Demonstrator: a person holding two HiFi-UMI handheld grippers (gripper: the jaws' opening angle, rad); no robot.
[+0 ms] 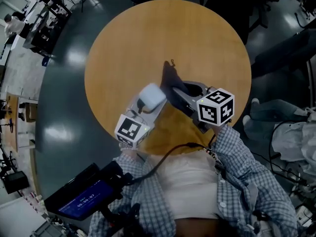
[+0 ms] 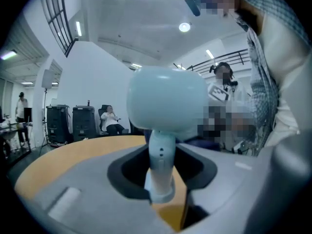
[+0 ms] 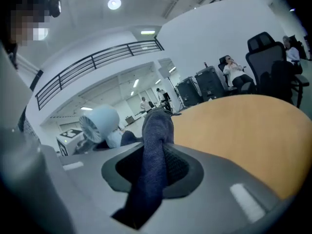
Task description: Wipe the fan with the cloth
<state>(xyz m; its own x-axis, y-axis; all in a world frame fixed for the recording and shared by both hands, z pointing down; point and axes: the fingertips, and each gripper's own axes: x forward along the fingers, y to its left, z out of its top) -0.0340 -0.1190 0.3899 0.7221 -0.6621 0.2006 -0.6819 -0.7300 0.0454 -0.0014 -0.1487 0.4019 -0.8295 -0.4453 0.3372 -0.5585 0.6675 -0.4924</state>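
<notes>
Left tongs (image 2: 161, 182) clamp a pale-blue plastic handheld fan (image 2: 165, 101), right tongs (image 3: 151, 179) pinch a dark-blue cloth (image 3: 157, 140); hard wiping could twist the fan loose.

A dark handheld device (image 1: 81, 196) at the lower left of the head view has a blue screen (image 1: 85, 202) with one small line of white digits, apparently 00:00:07, though it is tiny and not certain. The left marker cube (image 1: 132, 131) and the right marker cube (image 1: 216, 107) carry black-and-white square code patterns, without letters or numbers. No other writing can be read.
</notes>
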